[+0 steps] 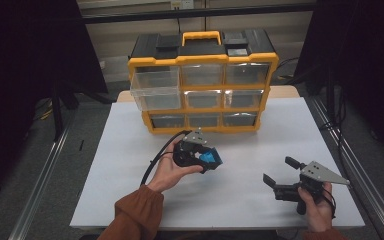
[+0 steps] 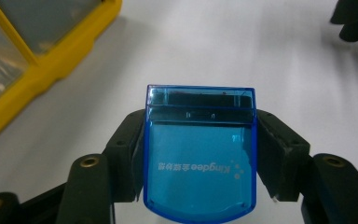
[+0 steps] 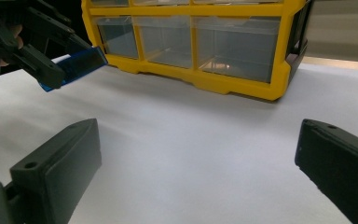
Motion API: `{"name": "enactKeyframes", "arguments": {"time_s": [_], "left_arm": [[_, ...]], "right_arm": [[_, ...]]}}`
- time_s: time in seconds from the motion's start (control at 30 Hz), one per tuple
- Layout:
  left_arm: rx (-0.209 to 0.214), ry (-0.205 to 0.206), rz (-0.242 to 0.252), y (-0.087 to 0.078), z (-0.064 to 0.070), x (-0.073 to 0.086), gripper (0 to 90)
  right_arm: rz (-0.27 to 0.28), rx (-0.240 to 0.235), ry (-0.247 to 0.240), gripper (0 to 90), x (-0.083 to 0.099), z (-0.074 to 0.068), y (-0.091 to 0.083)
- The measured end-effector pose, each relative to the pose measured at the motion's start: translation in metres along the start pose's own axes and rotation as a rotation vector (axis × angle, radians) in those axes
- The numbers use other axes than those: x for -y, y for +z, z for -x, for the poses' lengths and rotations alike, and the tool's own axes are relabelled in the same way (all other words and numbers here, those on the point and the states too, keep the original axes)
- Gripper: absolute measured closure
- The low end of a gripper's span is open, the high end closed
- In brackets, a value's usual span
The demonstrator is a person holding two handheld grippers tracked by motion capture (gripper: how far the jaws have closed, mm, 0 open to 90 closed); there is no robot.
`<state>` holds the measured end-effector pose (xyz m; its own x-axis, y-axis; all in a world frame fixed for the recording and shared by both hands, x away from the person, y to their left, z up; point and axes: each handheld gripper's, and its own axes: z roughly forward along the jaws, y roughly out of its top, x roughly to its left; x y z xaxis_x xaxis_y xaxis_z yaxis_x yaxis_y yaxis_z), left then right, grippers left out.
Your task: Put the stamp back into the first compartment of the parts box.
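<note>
- The left gripper is clamped on a small blue translucent plastic case; in the left gripper view the two black jaws press its two long sides, and its printed face lies upward toward the camera.
- The case is held just above the white table, in front of the yellow-and-black drawer organiser, near the middle bottom drawer.
- The organiser's top-left clear drawer stands pulled out; it looks like the likely place for the case, and it lies up and to the left of the left gripper, beyond it.
- The case's long axis runs along the jaws, pointing away from the hand, so it would go in end first.
- The right gripper rests low at the table's right, jaws spread wide with nothing between them, and well apart from the case.
- The left hand is clearly the nearer one to the open drawer.
- Whether the case holds anything is hard to make out; the open drawer's inside cannot be read.
</note>
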<state>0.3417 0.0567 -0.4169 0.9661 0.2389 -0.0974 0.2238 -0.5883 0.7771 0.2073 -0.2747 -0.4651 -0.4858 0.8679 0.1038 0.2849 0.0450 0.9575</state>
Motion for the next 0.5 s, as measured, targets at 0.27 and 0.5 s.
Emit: {"name": "enactKeyframes", "arguments": {"time_s": [0.27,0.5], "left_arm": [[-0.016,0.002,0.072,-0.019,0.006,-0.003,41.2],[-0.03,-0.021,0.135,-0.038,0.006,-0.005,41.1]], "right_arm": [[0.009,-0.003,0.009,0.0,0.0,0.0,0.0],[0.011,-0.004,0.011,0.0,0.0,0.0,0.0]]}}
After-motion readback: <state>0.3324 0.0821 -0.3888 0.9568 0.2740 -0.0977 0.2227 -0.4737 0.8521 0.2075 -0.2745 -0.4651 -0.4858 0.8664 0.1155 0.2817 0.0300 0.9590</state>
